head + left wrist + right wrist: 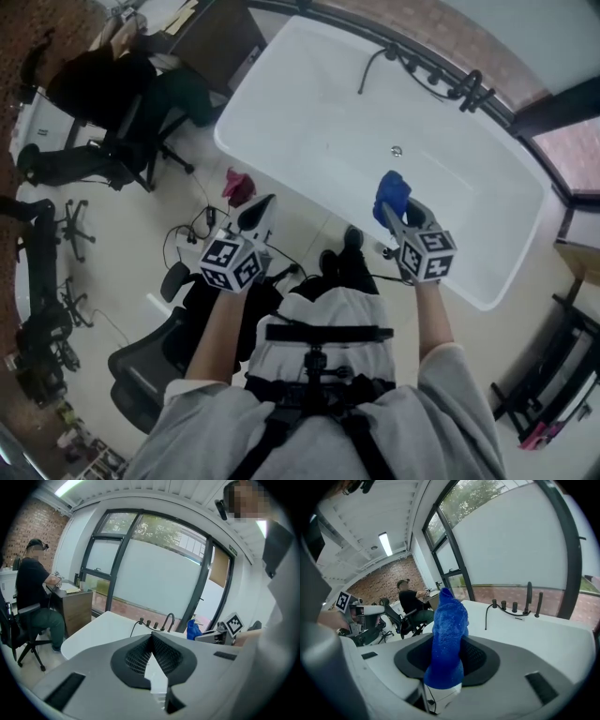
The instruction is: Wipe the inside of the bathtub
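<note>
Office-like lab: swivel chairs (142, 371), desk (77, 609), freestanding bathtub (314, 117).

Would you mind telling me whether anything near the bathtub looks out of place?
A crumpled pink cloth lies on the floor beside the bathtub, near loose cables, as if dropped. The bathtub's inside looks clean and undamaged. The right gripper holds a blue cloth.

lower end of blue cloth (446, 634) hidden between jaws

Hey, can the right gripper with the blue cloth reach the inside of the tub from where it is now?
Probably yes. The right gripper, shut on the blue cloth, hangs over the near side of the bathtub, and nothing stands between it and the open basin.
</note>
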A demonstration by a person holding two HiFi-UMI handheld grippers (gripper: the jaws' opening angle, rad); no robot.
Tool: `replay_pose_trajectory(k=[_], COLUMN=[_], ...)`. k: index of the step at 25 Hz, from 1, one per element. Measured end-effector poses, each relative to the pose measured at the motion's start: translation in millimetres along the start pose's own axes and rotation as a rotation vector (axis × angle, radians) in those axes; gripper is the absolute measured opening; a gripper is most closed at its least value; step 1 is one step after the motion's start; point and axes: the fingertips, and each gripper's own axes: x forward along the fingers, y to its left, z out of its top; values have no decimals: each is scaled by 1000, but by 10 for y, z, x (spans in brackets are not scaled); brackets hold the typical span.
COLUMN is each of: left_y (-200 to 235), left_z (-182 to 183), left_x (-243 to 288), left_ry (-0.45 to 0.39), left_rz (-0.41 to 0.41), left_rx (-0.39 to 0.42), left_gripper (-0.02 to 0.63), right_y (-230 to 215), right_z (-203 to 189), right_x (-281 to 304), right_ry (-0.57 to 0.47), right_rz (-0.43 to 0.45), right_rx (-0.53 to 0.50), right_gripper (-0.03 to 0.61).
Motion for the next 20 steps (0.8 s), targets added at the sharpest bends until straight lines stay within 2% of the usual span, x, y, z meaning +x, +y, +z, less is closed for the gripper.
replay_pose_trajectory(k=[9,15,20], left_y=[64,134,332], left_z=[147,230,244], left_x=[483,804,1001], left_ry=[50,80,89], left_rz=[26,24,-5], left_rx=[7,81,97], left_gripper=[2,2,1], right_y=[-291,-344,-268], right_z=[255,160,-14], right_x=[557,1030,1380], right_ry=[48,141,234], right_rz=[54,134,193], right_rx=[-68,-166,-199], right_gripper=[161,161,161])
